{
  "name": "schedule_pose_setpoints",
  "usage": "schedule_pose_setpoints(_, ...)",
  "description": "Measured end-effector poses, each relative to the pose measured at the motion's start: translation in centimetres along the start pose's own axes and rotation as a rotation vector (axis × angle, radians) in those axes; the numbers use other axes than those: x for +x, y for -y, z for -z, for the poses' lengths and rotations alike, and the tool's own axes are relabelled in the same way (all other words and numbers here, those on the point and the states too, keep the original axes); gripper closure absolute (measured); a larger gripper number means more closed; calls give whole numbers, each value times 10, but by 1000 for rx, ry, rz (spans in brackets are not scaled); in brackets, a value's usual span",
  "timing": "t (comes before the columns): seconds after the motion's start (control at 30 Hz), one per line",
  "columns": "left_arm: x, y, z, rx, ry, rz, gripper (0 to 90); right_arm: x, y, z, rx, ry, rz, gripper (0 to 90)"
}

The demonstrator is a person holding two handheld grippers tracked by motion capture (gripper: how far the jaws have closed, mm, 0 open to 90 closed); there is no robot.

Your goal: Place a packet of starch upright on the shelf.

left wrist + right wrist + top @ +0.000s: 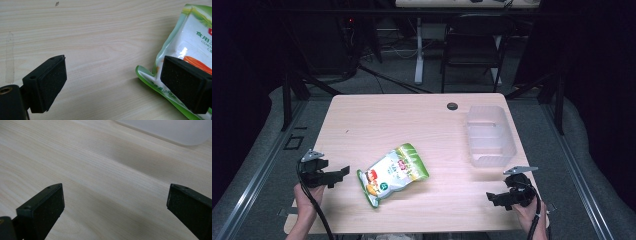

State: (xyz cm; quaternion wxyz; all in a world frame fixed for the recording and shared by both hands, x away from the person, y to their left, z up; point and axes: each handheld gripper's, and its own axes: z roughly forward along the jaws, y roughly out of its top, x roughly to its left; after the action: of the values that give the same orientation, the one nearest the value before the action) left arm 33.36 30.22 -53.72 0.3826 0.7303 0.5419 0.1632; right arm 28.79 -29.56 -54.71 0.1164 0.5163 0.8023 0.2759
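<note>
A green-and-white snack pouch [393, 173] lay flat near the middle of the wooden table [377, 120], well apart from a translucent plastic bin [490, 136] at the far right. The left gripper [338, 175] hovered just beside the pouch's lower corner, jaws spread wide and holding nothing; the right gripper [494, 198] waited near the table's right front edge, equally wide and empty. Any pickup would likely go best with the left jaws straddling the sealed corner [145, 72] rather than the puffy, slippery middle, closing firmly before lifting.
</note>
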Motion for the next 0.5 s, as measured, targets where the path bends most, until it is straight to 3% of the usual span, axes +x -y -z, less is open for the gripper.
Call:
schedule_pose_setpoints(0.3,0,-1,-1,7,7,-2,71,5,-1,-1,-11,-12,7,8)
schedule_pose_setpoints(0.5,0,0,-1,5,10,0,70,14,-3,1,-48,-22,26,7)
